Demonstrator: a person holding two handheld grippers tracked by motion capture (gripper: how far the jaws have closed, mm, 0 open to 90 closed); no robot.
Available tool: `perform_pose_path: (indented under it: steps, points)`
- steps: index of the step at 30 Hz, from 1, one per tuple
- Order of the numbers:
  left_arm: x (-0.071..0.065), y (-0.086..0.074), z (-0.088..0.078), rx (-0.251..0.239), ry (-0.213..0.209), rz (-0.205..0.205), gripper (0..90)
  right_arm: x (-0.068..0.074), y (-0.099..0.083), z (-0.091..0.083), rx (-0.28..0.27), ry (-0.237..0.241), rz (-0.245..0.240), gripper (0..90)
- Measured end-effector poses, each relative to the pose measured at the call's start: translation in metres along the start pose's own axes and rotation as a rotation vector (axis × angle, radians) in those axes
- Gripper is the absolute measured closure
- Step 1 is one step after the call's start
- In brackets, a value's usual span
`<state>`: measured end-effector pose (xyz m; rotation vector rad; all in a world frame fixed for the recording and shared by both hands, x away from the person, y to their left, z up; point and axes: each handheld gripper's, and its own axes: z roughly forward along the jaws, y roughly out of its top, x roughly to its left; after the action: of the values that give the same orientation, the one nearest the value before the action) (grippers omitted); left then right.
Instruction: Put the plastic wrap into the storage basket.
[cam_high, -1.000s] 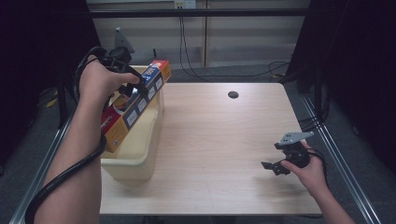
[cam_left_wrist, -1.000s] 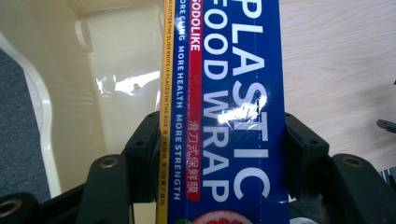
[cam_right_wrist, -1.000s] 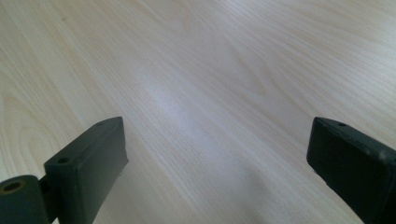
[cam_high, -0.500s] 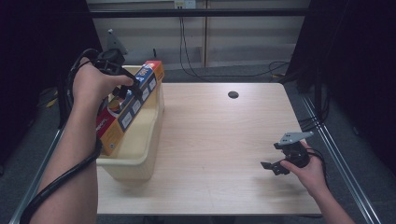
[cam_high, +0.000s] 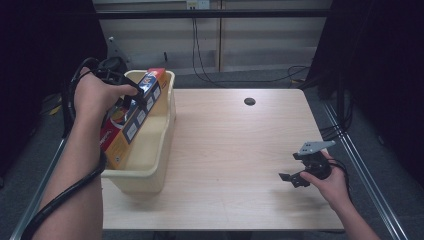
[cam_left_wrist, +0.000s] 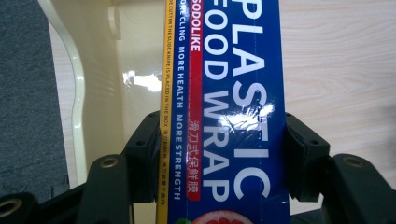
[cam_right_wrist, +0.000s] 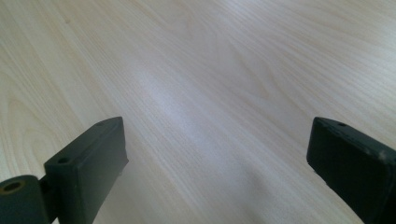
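A long blue, red and yellow plastic wrap box (cam_high: 131, 119) lies slanted in the cream plastic tub (cam_high: 160, 150) at the table's left. My left gripper (cam_high: 134, 97) is shut on the box near its upper half. In the left gripper view both black pads press on the box (cam_left_wrist: 224, 116) from either side, above the tub's inner wall (cam_left_wrist: 135, 60). My right gripper (cam_high: 290, 178) rests low at the table's near right, held by a hand. In the right gripper view its jaws stand wide apart over bare wood, the gripper (cam_right_wrist: 217, 154) open with nothing between them.
The light wooden table (cam_high: 240, 145) has a dark round hole (cam_high: 249, 101) near its far edge. Cables trail on the floor behind the table. Metal rails run along both sides of the table.
My left hand has carried the box leftward and lower, so it now sits deeper inside the tub. The right gripper has kept still.
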<state>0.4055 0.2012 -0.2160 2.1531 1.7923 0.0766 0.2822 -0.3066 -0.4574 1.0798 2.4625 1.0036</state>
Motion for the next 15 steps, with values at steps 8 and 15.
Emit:
perform_pose_path:
  steps: [8,15]
  points:
    - [0.003,-0.003,0.007,0.015,0.013,-0.020,40.9,-0.001,-0.001,0.000,-0.005,0.007,0.000,4.6]
    - [0.004,-0.004,0.015,0.020,0.029,-0.042,40.8,-0.001,-0.001,-0.002,-0.011,0.005,0.002,4.7]
